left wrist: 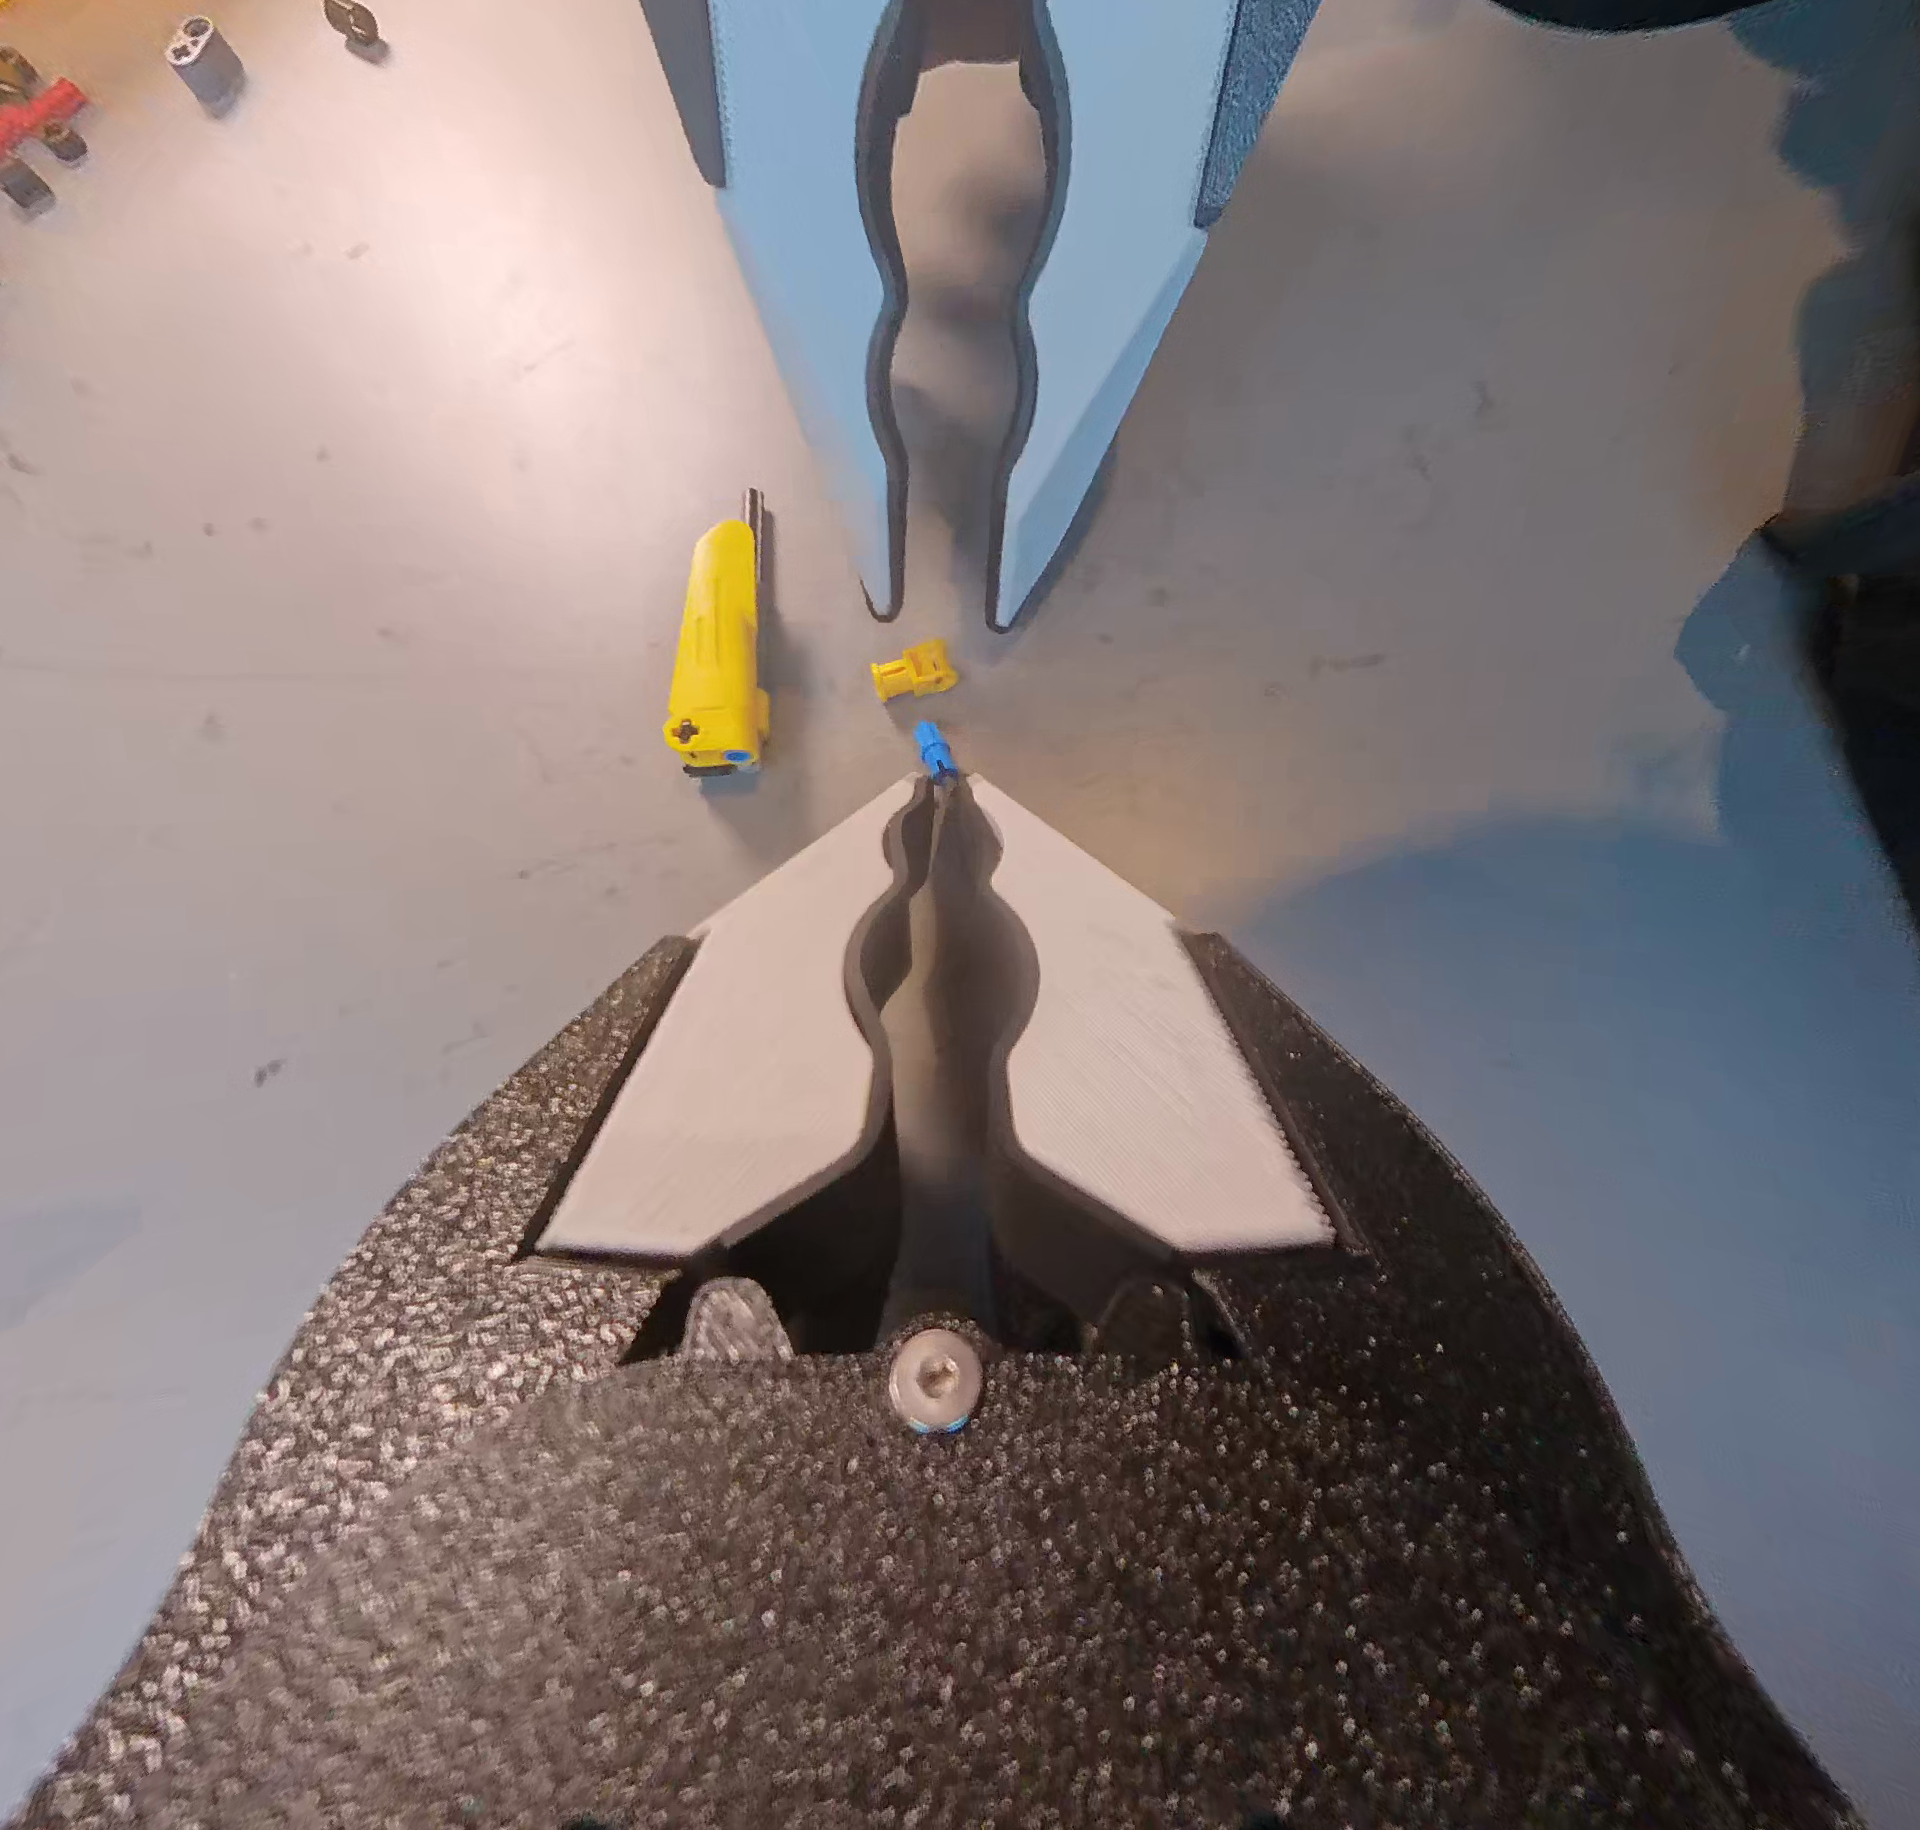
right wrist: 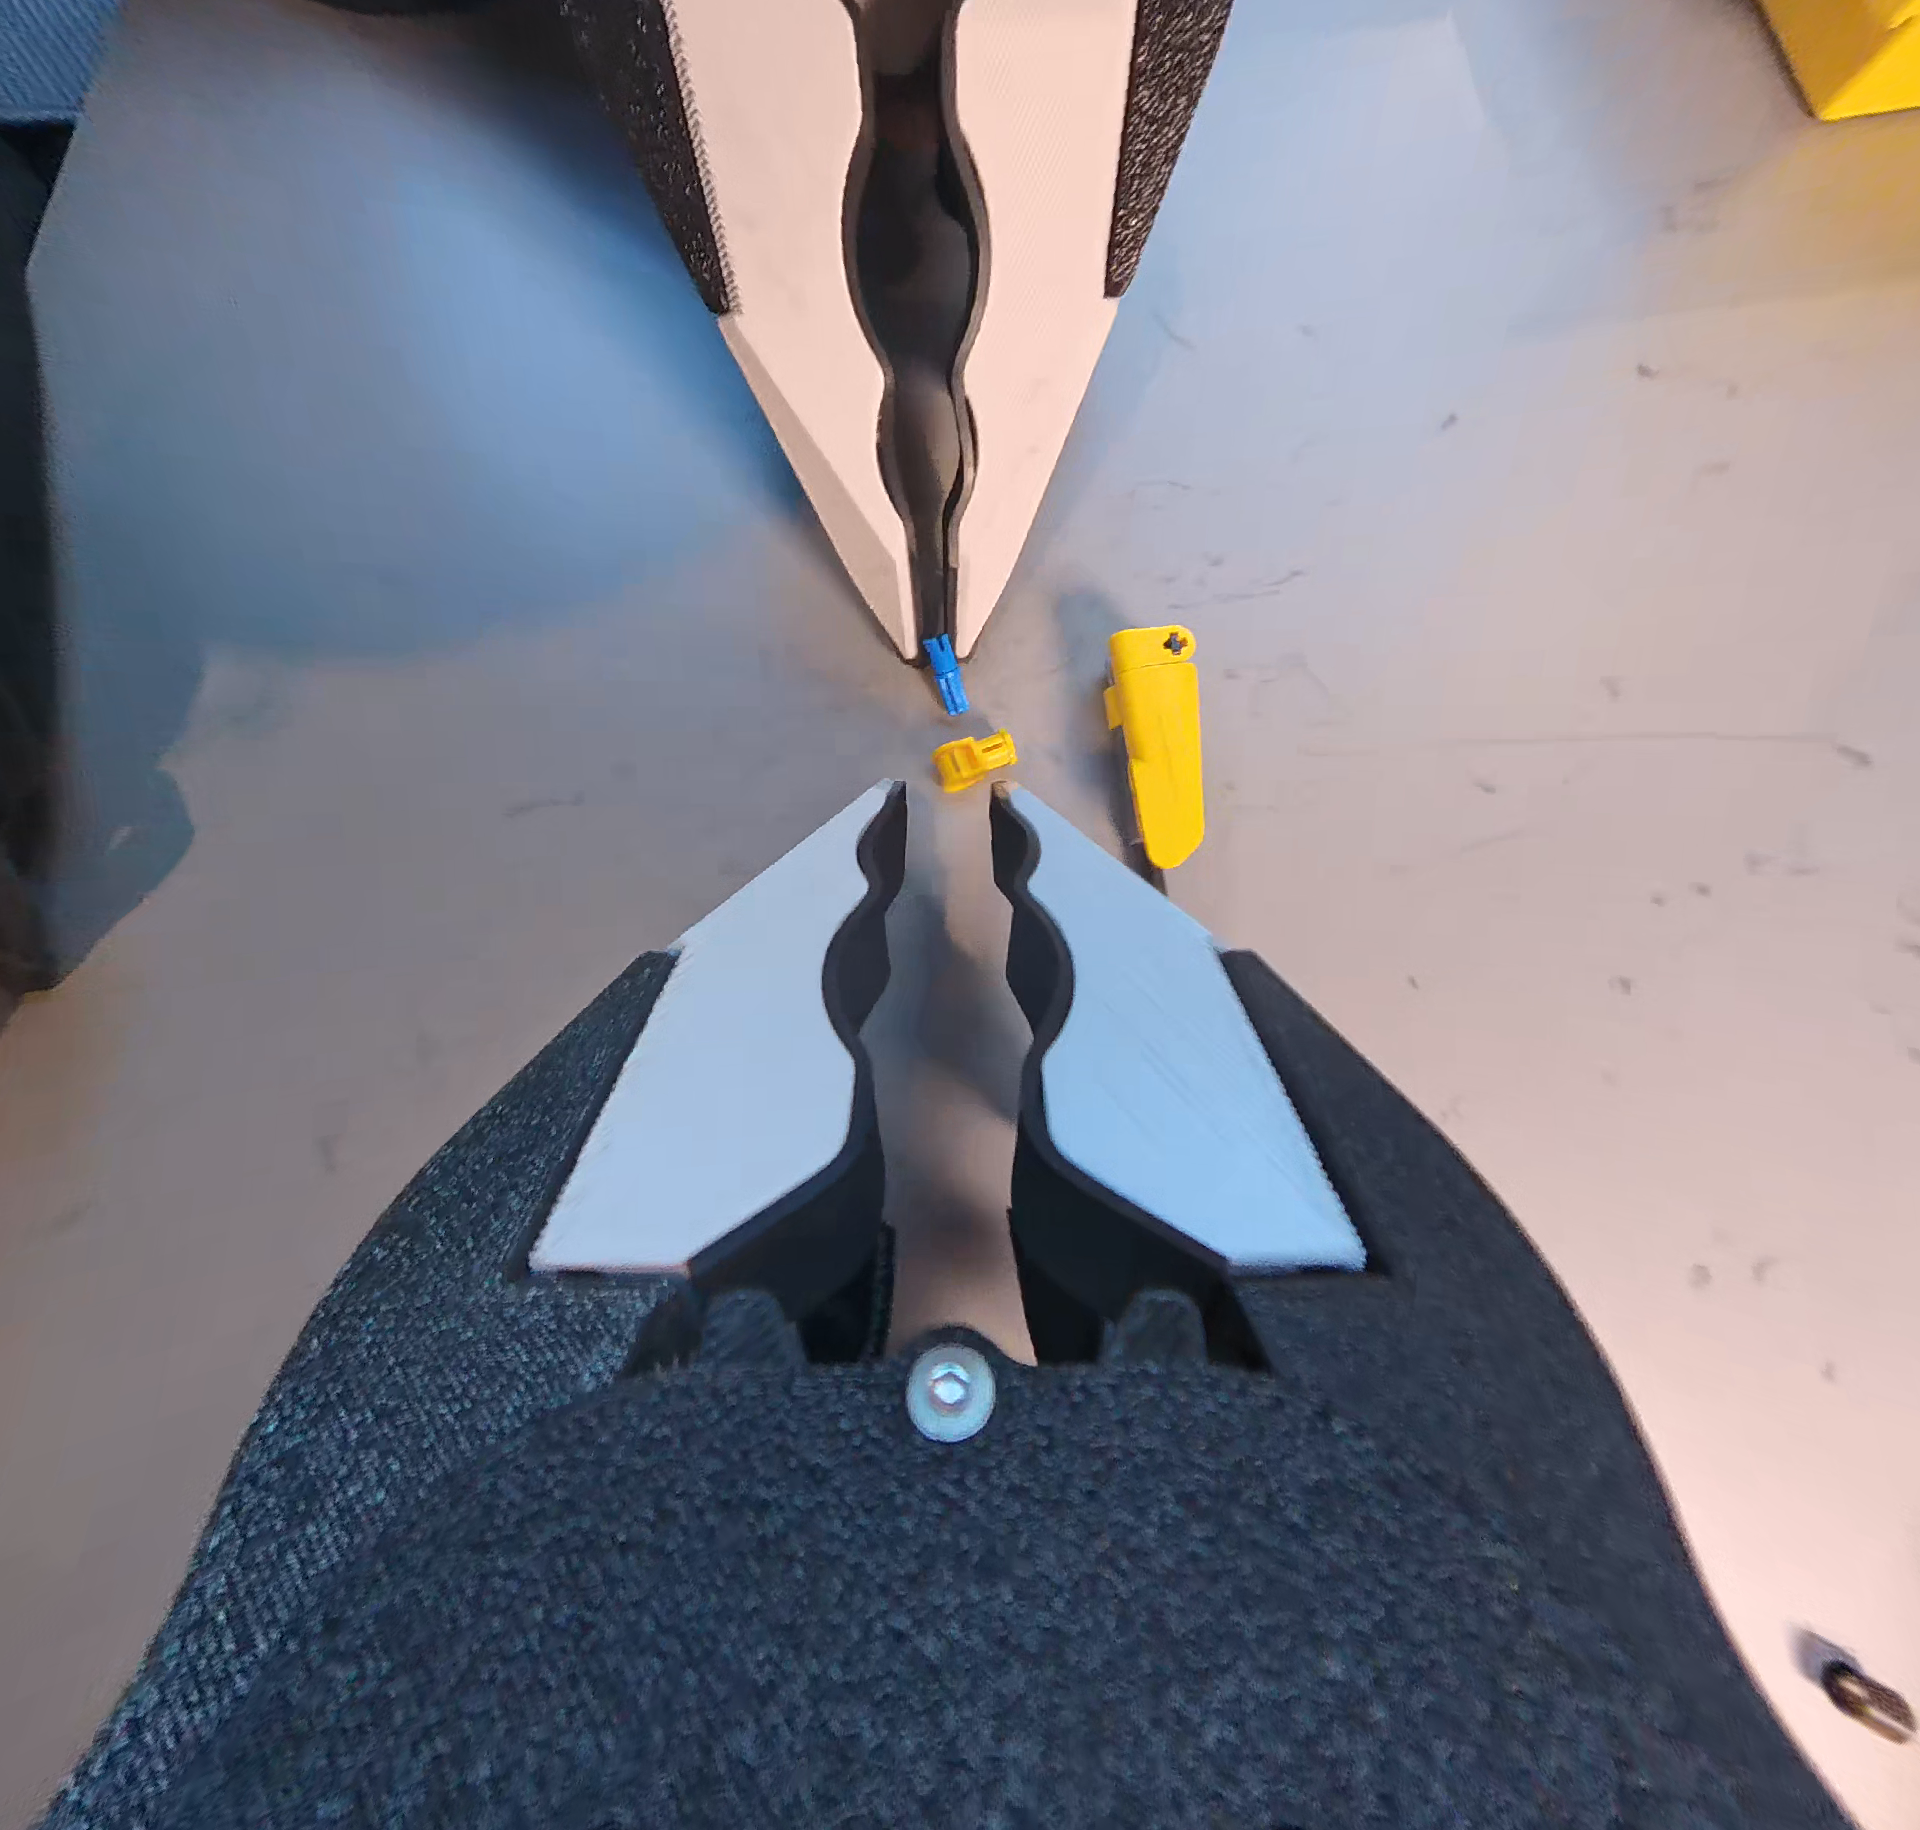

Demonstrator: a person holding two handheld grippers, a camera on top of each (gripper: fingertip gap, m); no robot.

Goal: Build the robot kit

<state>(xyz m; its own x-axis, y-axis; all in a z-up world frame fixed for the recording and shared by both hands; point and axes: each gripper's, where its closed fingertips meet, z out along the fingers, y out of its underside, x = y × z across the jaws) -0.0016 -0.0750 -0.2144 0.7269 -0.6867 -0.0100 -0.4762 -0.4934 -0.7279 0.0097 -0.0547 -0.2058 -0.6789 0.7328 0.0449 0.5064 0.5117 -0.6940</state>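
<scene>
- Left gripper (left wrist: 943,781): grey tips pinched together on a small blue plastic pin (left wrist: 933,747), which juts out forward.
- Right gripper (right wrist: 945,791): jaws parted, empty, tips flanking a small yellow plastic connector (right wrist: 972,760) lying on the grey tabletop (right wrist: 1455,637).
- Long yellow plastic block (right wrist: 1158,741): flat on the tabletop beside both grippers.

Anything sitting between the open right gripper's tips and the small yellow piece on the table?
Nothing visible. The small yellow piece lies just ahead of the right gripper; the left gripper holds a blue pin beyond it.
</scene>
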